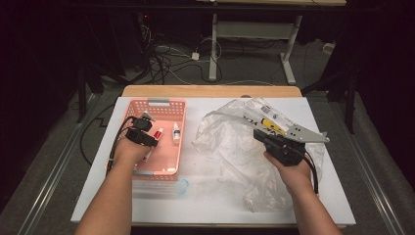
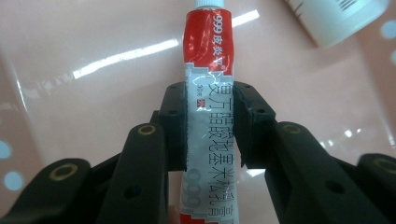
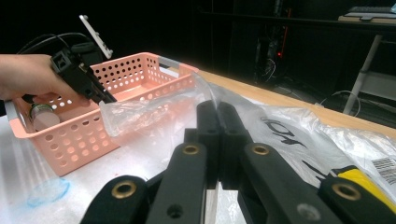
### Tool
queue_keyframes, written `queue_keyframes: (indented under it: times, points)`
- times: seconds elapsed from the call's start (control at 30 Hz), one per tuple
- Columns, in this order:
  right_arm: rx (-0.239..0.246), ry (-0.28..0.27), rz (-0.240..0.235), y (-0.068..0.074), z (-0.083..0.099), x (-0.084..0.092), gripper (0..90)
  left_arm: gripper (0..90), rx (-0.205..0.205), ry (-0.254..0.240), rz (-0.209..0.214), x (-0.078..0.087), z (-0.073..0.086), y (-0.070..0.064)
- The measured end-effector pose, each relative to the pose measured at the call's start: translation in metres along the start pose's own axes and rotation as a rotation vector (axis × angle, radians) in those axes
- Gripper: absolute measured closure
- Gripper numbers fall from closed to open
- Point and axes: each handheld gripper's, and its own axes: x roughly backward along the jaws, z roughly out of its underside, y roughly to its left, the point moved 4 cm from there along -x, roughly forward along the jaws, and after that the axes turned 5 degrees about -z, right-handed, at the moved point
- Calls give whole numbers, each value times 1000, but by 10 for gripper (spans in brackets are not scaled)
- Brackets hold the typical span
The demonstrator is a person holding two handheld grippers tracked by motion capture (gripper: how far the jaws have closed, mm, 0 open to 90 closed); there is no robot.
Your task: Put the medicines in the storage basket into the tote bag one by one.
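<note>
My left gripper (image 2: 208, 123) clamps its fingers on the red-and-white tube (image 2: 208, 93) inside the pink basket (image 1: 169, 105). My right gripper (image 3: 218, 140), fingers pinched on the plastic bag (image 1: 235, 142), waits; unpacking seems partway done.

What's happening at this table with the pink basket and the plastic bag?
A person holds a claw in each hand. The left claw grips a red-and-white ointment tube over the floor of the pink basket, beside a small white bottle. The right claw is shut, its tips against a crumpled clear plastic bag on the white table; whether it pinches the film is unclear.
</note>
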Motion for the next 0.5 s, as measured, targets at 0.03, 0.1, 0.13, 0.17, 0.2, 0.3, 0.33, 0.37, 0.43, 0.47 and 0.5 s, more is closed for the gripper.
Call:
queue_keyframes:
  times: [0.03, 0.1, 0.13, 0.17, 0.2, 0.3, 0.33, 0.37, 0.43, 0.47, 0.5]
  points:
    - [1, 1, 0, 0, 0, 0, 900, 667, 3, -13, 4, 2, 0, 0]
    - [0, -2, 2, -1, 0, 1, 900, 668, 6, -42, 9, 6, 0, 0]
    - [2, -2, 2, -1, 0, 1, 900, 668, 11, -72, 22, 10, 0, 0]
    - [2, -2, 2, -1, 0, 1, 900, 667, 11, -72, 22, 10, 0, 0]
    - [1, -2, 2, -1, 0, 1, 900, 667, 10, -86, 25, 12, 0, -1]
    - [0, -1, 3, -1, 0, 1, 900, 668, -2, -127, 31, 19, 0, -3]
    - [2, 0, 2, -1, 0, 1, 900, 668, -6, -137, 32, 21, 1, -4]
    - [1, 1, 1, 0, 0, 1, 900, 667, -11, -147, 31, 23, 1, -5]
    - [0, 0, 3, 0, 0, 1, 900, 668, -13, -173, 31, 27, 2, -5]
    - [1, -1, 3, -1, 0, 1, 900, 668, -12, -189, 38, 29, 3, -6]
    - [1, -1, 3, -1, 0, 1, 900, 668, -13, -202, 40, 30, 4, -6]
